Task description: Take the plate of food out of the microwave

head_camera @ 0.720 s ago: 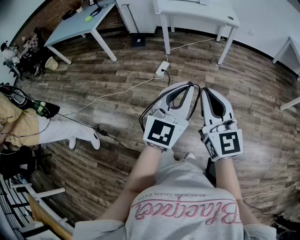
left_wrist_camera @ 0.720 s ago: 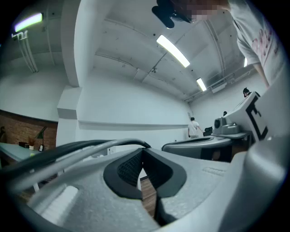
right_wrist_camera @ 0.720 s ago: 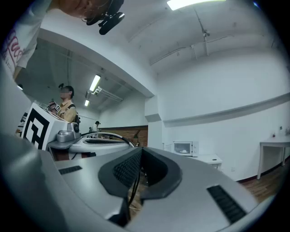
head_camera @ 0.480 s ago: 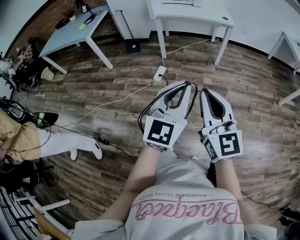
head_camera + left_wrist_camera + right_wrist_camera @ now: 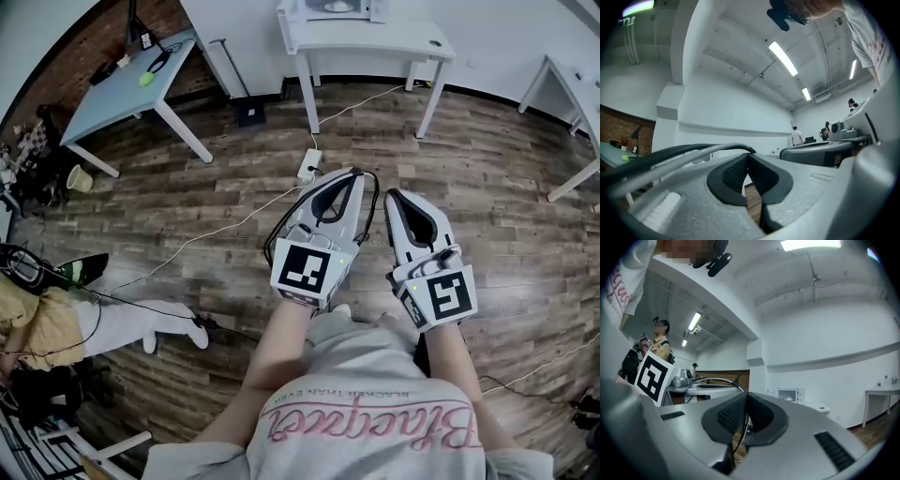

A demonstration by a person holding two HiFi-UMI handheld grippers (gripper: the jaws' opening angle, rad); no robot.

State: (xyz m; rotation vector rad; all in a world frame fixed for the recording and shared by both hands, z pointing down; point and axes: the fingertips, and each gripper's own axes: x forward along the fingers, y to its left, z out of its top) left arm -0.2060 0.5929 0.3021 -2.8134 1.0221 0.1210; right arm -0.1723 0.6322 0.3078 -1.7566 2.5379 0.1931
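I'm standing on a wooden floor (image 5: pixel 487 187) and holding both grippers out low in front of me, side by side and not touching. The left gripper (image 5: pixel 353 172) is keeping its jaws pressed together with nothing between them. In the left gripper view the dark pads (image 5: pixel 736 174) are meeting at the tip, with only floor showing through the gap below. The right gripper (image 5: pixel 393 194) is doing the same: jaws together and empty, with just a bit of cable showing behind the pads in the right gripper view.

The microwave (image 5: pixel 375 9) is sitting at 12 o'clock, well away from me on a white table (image 5: pixel 375 42) by the far wall. The plate of food (image 5: pixel 336 6) is showing inside it as a pale round shape, too small to make out anything more. The right gripper view is also catching the microwave (image 5: pixel 788 394) straight ahead past the jaw tip.

A power strip (image 5: pixel 307 167) is lying on the floor at about 11 o'clock, near the left gripper's tip. A blue-grey table (image 5: pixel 112 103) is standing out at 10 o'clock with a green ball (image 5: pixel 147 79) on it. Someone in white trousers (image 5: pixel 131 323) is sitting off at 8 o'clock.
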